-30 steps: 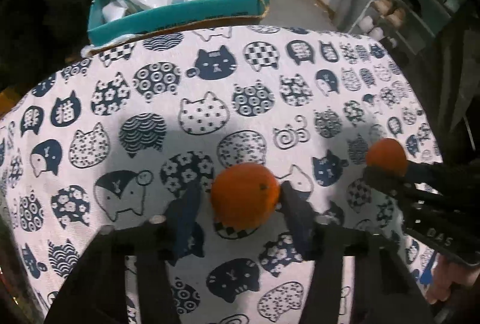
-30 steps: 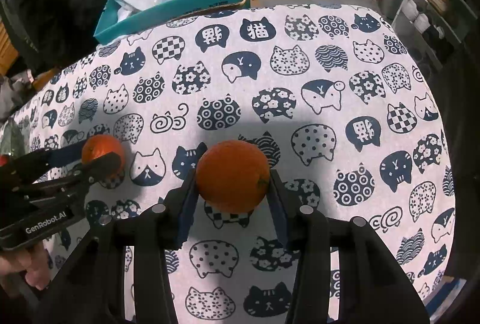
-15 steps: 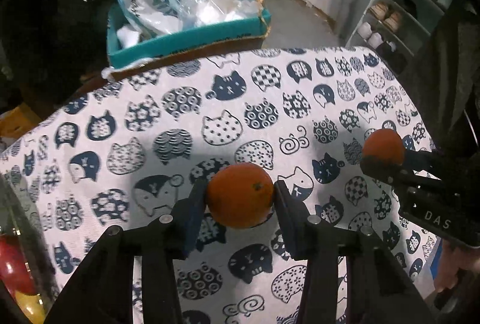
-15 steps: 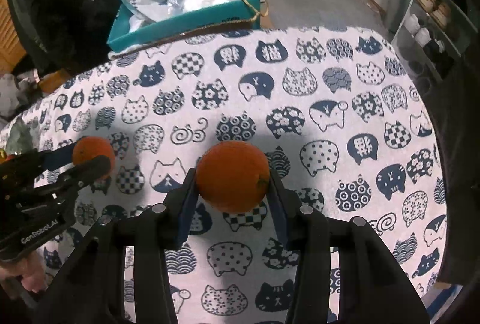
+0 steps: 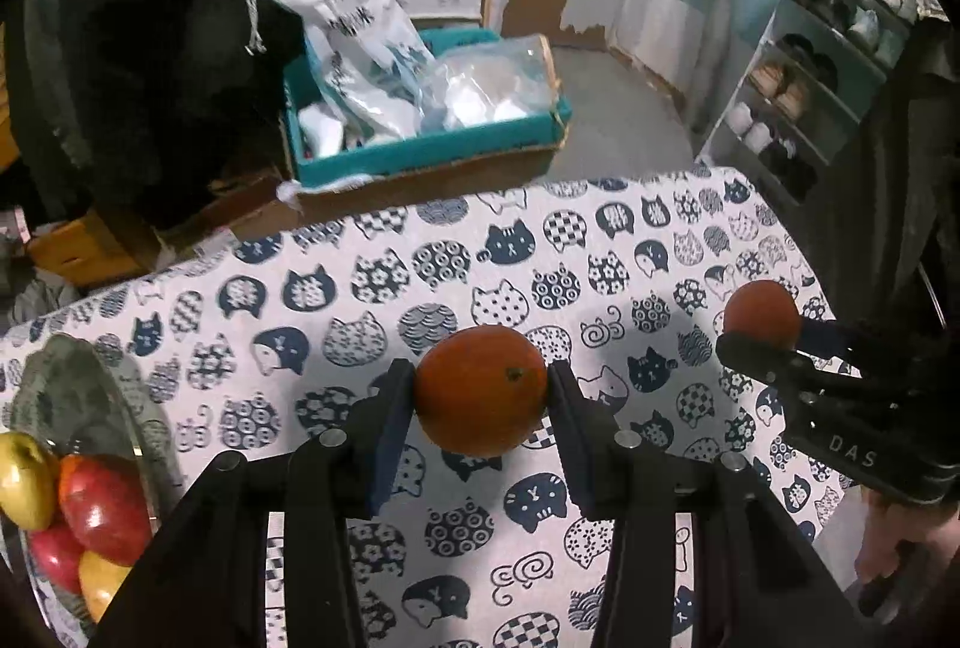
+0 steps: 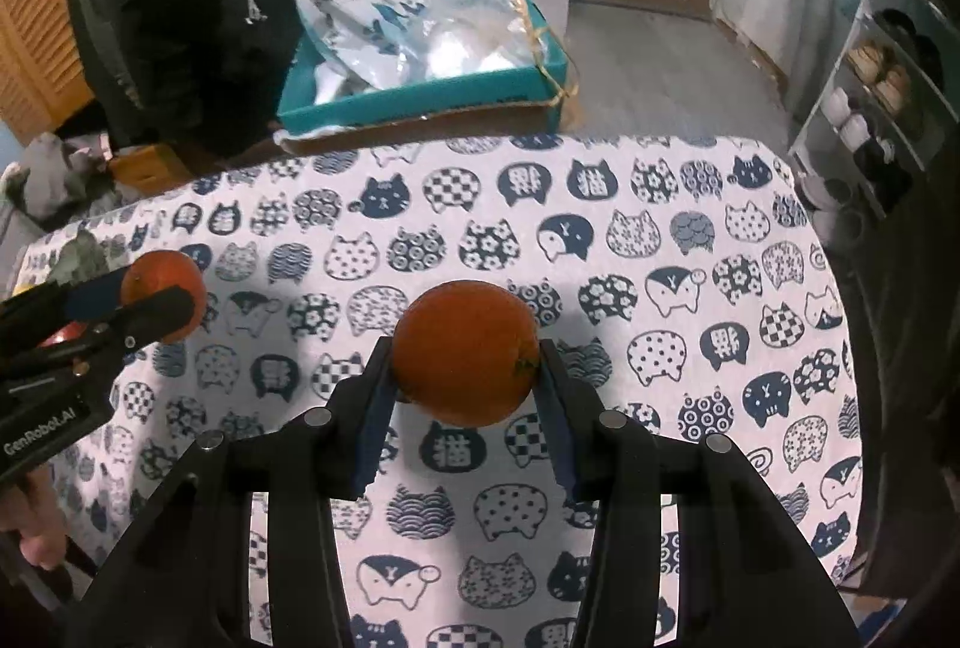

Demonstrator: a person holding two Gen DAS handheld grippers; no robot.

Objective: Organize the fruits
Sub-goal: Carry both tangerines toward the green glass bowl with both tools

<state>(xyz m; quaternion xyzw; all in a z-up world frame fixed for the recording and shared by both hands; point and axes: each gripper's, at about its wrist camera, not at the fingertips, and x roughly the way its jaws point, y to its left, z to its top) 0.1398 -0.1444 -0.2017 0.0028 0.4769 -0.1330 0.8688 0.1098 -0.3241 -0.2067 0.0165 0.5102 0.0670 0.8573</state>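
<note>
My left gripper [image 5: 480,396] is shut on an orange [image 5: 480,389] held clear above the cat-print tablecloth [image 5: 600,252]. My right gripper [image 6: 465,363] is shut on a second orange [image 6: 465,351], also lifted off the cloth. In the left wrist view the right gripper [image 5: 759,333] shows at the right edge with its orange [image 5: 761,311]. In the right wrist view the left gripper [image 6: 156,297] shows at the left edge with its orange [image 6: 159,282]. A glass bowl [image 5: 129,429] at the left holds red and yellow apples [image 5: 102,507].
Beyond the table's far edge stands a teal cardboard box [image 5: 432,150] stuffed with plastic bags [image 5: 348,24]. A shoe rack [image 5: 804,108] stands at the right by the wall. A person's hand [image 5: 900,534] grips the right tool's handle.
Both grippers have risen with their oranges, so the table looks farther away. The fruit bowl has come into the left wrist view at the lower left.
</note>
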